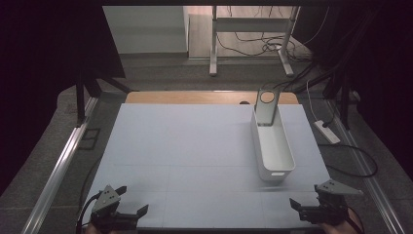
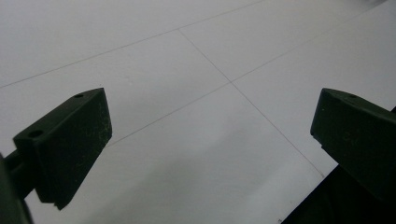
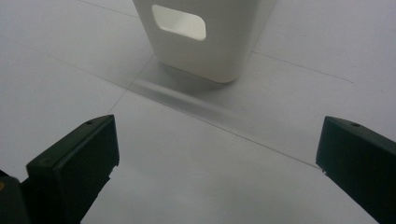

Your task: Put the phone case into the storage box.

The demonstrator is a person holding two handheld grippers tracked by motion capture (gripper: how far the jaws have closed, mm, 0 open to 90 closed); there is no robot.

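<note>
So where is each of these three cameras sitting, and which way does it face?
High view: above the near edge, looking forward and down at the table; left tool and right tool at the bottom.
Left gripper view: on the left tool, facing bare tabletop between its open jaws.
Right gripper view: on the right tool, facing the white bin.
Shared: the bin.

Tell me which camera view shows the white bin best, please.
The high view: the whole white bin shows there, long and narrow, with a grey piece standing at its far end. The right gripper view shows its near end wall and handle cutout. The left gripper view shows bare table.
</note>
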